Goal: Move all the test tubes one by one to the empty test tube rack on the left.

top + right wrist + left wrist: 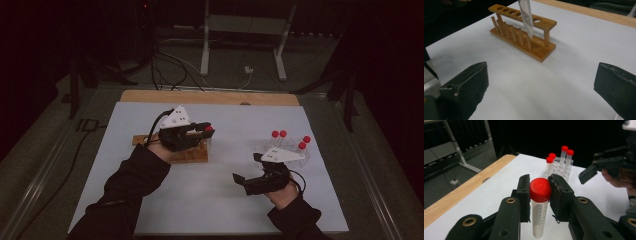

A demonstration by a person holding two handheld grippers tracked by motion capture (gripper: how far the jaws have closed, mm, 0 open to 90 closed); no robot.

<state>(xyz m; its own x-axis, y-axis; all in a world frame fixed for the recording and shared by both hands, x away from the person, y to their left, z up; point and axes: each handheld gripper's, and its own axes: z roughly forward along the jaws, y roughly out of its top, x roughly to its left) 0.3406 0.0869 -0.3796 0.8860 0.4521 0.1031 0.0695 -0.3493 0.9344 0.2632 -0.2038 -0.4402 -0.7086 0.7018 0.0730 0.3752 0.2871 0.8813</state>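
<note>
While four capped tubes [290,142] wait, left jaws clamp one red-capped tube [539,205]; right jaws gape empty.

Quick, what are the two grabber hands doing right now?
Left gripper: closed on a red-capped tube, holding it above the wooden rack.
Right gripper: open, holding nothing.

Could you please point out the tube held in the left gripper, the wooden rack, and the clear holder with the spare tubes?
red-capped tube [540,190], left gripper view, on its red cap.
wooden rack [546,23], right gripper view, on its top bar.
clear holder [559,166], left gripper view, on its front wall.
</note>
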